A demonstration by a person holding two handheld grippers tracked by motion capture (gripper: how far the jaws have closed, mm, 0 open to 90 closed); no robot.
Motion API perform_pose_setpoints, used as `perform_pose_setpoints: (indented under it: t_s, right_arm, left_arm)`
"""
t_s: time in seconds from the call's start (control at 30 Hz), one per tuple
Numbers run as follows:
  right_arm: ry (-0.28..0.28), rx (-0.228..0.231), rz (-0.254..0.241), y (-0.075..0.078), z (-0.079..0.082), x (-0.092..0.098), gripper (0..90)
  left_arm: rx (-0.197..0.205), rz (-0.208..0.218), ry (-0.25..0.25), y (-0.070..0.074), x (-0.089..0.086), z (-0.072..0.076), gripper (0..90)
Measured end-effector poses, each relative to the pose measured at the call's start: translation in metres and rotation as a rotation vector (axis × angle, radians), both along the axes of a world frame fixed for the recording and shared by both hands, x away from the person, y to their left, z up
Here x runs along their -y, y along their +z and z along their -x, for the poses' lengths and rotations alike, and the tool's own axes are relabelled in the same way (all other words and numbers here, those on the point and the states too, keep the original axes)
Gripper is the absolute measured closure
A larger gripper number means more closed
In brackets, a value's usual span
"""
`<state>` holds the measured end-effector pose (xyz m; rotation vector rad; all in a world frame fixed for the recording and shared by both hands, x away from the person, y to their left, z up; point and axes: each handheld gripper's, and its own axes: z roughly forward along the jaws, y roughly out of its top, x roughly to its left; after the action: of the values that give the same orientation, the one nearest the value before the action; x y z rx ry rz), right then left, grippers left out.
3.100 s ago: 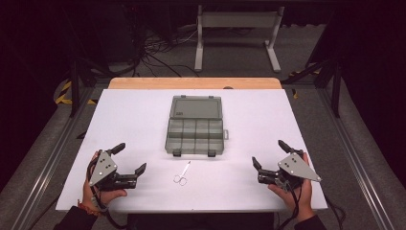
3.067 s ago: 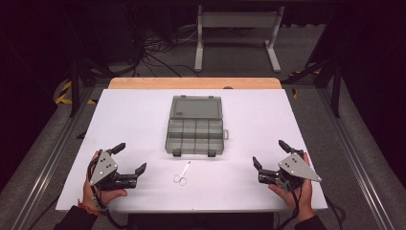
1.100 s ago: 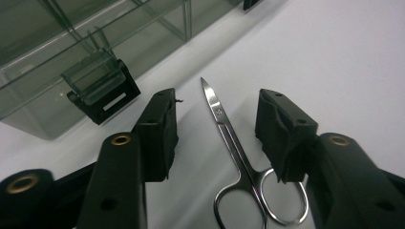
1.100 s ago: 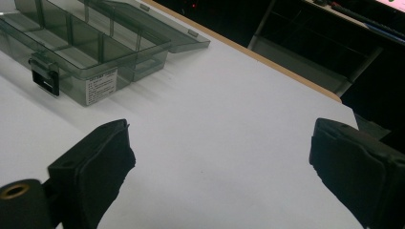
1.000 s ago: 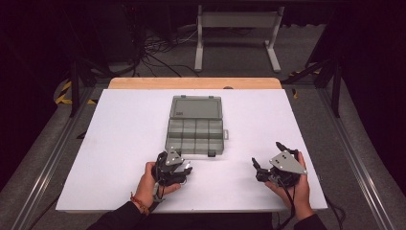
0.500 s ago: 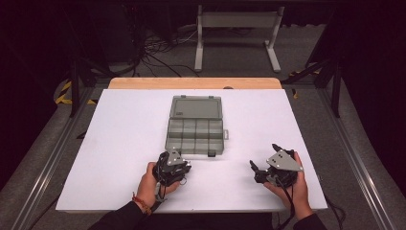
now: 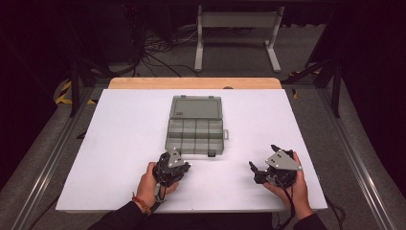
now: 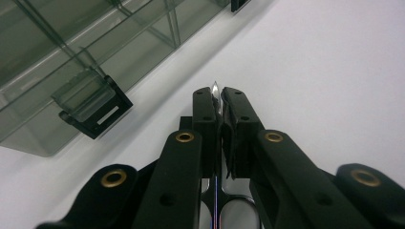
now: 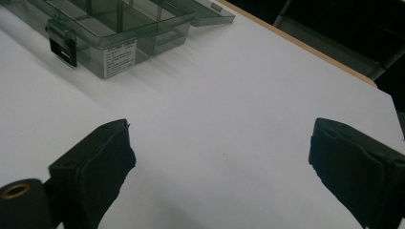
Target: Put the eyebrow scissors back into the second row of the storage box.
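**Trainee:** Where are the scissors, and how are they held?

**Instructor:** The small scissors [image 8: 216,98] lie on the white table [image 7: 119,143], just near of the open organizer box [image 7: 195,130], towards its left corner. The left gripper [image 7: 184,166] has just been closing on them. In the left gripper view its jaws stand pressed together on the blades, the metal tip shows between the pads, and the finger loops sit low behind the jaws.

**Trainee:** And the other gripper?

**Instructor:** The right gripper [image 7: 262,167] rests at the near right of the table, well apart from the box. Its jaws stand wide apart with nothing between them.

**Trainee:** How is this step done well?

**Instructor:** The grip appears to lie on thin, smooth metal, so it could pivot or slip. Keep the jaws firmly together. Lift straight up before moving sideways, so the tip does not drag on the table. Keep the tip clear of the black latch [image 8: 95,112] on the near wall of the box. Keep the right gripper where it is until the scissors are clear.
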<state>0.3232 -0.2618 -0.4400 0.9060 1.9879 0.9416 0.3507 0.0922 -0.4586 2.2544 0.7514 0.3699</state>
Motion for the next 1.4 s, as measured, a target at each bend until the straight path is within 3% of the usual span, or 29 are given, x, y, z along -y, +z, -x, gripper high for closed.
perform_pose_setpoints:
  t_s: [0.2, 0.43, 0.5, 1.17, 1.4]
  right_arm:
    - [0.001, 0.006, -0.004, 0.001, 0.001, 0.0, 7.8]
    - [0.011, -0.005, -0.006, 0.0, 0.0, 0.0, 7.8]
    - [0.013, -0.005, -0.008, 0.0, 0.001, 0.0, 7.8]
    - [0.011, -0.002, -0.012, 0.001, 0.001, 0.0, 7.8]
    - [0.01, -0.001, -0.01, 0.001, 0.001, 0.0, 7.9]
  left_arm:
    - [0.041, 0.053, -0.017, 0.017, -0.015, 0.003, 84.9]
    - [0.093, 0.085, -0.01, 0.035, -0.037, 0.007, 85.4]
    - [0.092, 0.099, -0.011, 0.037, -0.039, 0.007, 85.5]
    - [0.172, 0.153, -0.034, 0.06, -0.062, 0.011, 85.5]
    - [0.207, 0.163, -0.086, 0.069, -0.072, 0.007, 85.5]
